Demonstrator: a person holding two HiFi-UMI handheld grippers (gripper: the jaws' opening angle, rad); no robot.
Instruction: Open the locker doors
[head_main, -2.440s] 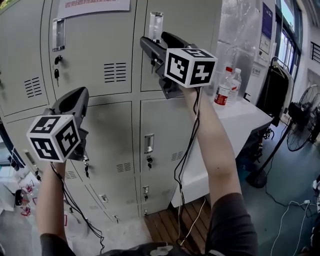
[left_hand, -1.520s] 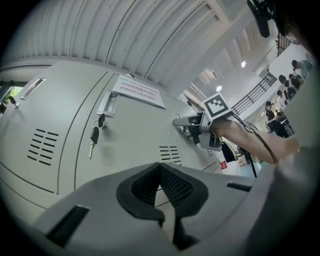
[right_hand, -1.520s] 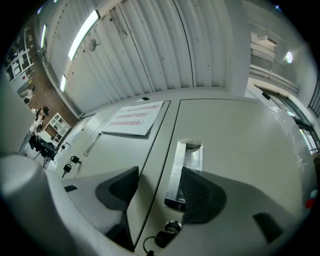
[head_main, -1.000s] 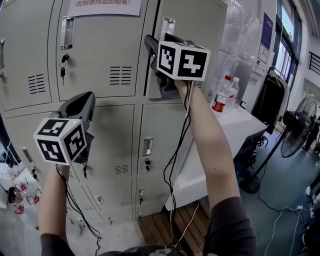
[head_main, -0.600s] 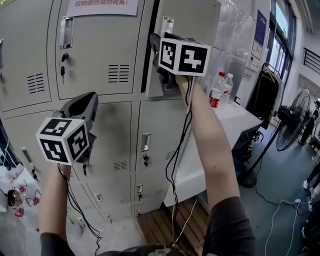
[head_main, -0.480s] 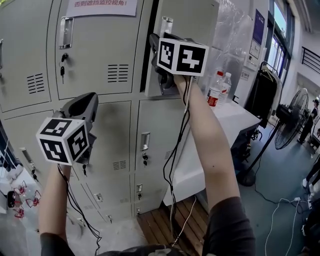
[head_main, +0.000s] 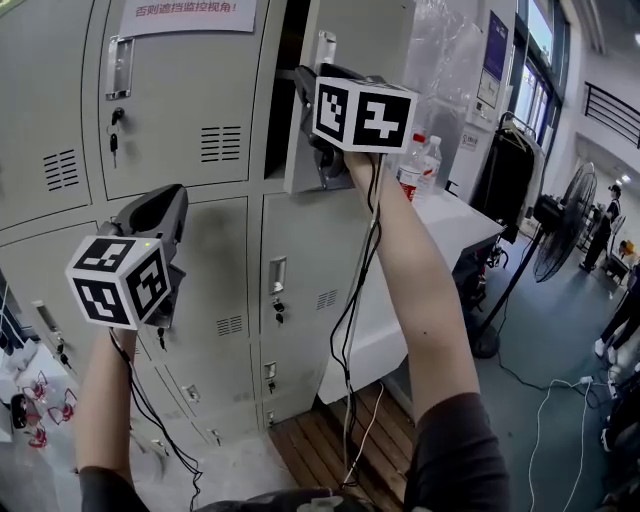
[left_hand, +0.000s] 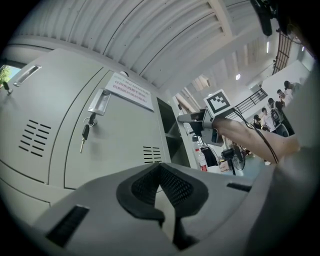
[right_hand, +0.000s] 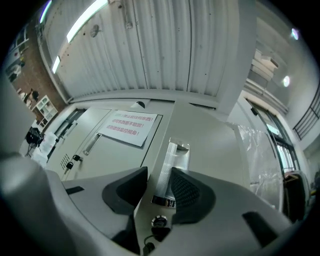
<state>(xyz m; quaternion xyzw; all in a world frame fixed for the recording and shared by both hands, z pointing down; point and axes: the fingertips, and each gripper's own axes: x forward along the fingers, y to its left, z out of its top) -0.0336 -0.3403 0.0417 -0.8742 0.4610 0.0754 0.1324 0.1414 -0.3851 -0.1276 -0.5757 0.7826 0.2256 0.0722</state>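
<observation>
The grey lockers fill the left half of the head view. The upper right door stands ajar, with a dark gap along its left edge. My right gripper is raised to that edge. Its jaws have just been closing and now pinch the door's edge at the metal handle, one pad on each side, above the lock. My left gripper is lower, in front of the middle row of lockers. Its pads meet with nothing between them. The neighbouring upper door is closed, with a key hanging from it.
A white table with two bottles stands right of the lockers. Beyond it stand a floor fan and a black rack. Cables lie on the floor, and a wooden pallet sits below the lockers. People stand at the far right.
The upper right door has swung out from nearly closed, and the dark gap at its edge has widened. My right gripper came back with it. The left gripper has hardly moved.
</observation>
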